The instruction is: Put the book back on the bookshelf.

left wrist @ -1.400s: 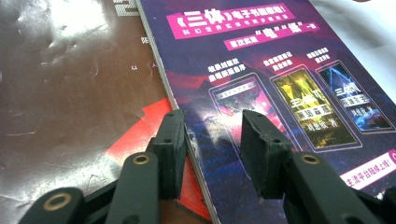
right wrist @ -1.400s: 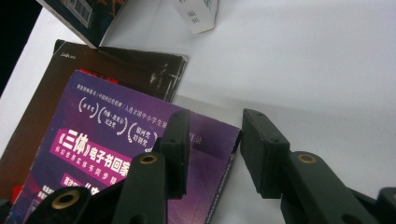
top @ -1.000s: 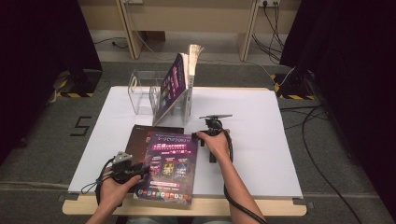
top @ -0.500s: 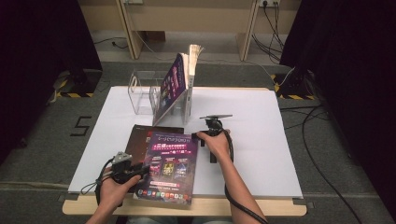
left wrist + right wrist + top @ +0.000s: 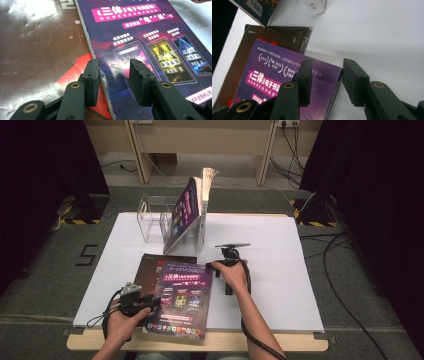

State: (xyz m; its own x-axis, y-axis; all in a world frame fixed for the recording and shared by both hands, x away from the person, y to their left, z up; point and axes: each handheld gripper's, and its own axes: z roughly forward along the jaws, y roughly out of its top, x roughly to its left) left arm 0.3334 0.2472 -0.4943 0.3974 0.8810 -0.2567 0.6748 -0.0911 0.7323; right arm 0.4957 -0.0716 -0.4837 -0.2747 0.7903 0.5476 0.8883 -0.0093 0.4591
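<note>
With the purple book [image 5: 181,299] lying on the brown book [image 5: 152,270] at the near edge, both the left gripper [image 5: 150,304] and right gripper [image 5: 216,266] straddled its edges with jaws parted, unclamped, so lifting risked dragging the lower cover.

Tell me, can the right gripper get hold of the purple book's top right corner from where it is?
Probably yes: the right gripper stands open straddling that corner of the purple book, with nothing between.
</note>
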